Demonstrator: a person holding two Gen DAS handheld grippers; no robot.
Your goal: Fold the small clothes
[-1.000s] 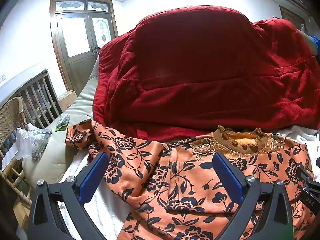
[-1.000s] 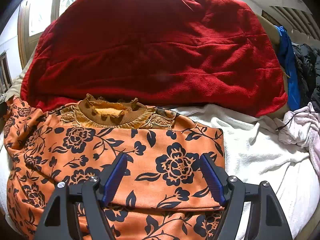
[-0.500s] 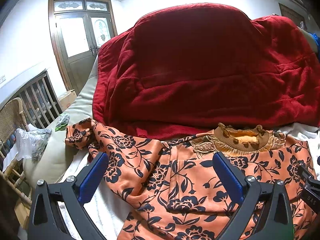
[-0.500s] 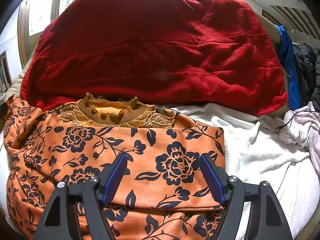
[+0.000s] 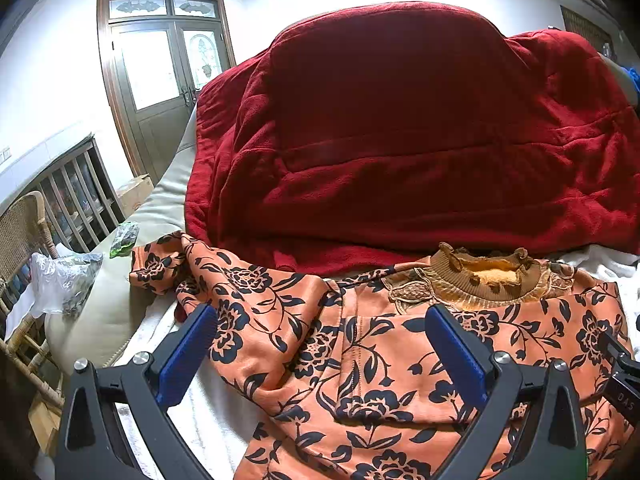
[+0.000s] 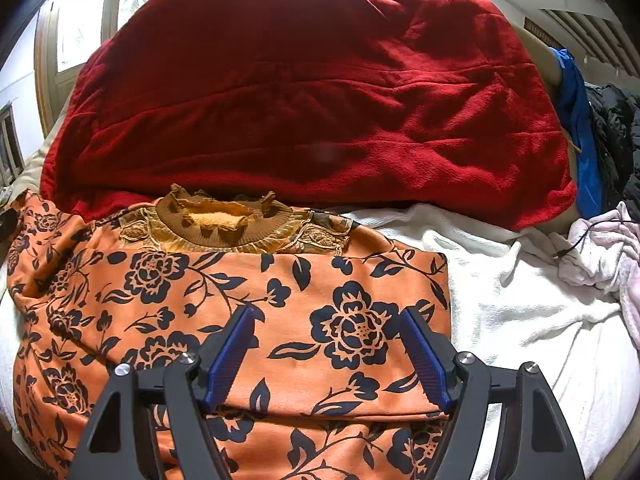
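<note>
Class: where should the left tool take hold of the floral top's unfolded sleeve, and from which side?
Pinch the sleeve near its crumpled cuff, coming from the left: it trails outward, loose and bunched, while the right side of the floral top looks already folded in.

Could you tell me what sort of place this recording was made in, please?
Most likely a lived-in room of a home. A red blanket is heaped on a white-covered cushioned surface, perhaps a sofa or bed; a glazed double door and a wicker chair stand at the left, and more clothes lie to the right.

left hand-held gripper (image 5: 320,344): jaws wide apart | over orange floral top (image 5: 360,360) | red blanket (image 5: 400,140) behind
</note>
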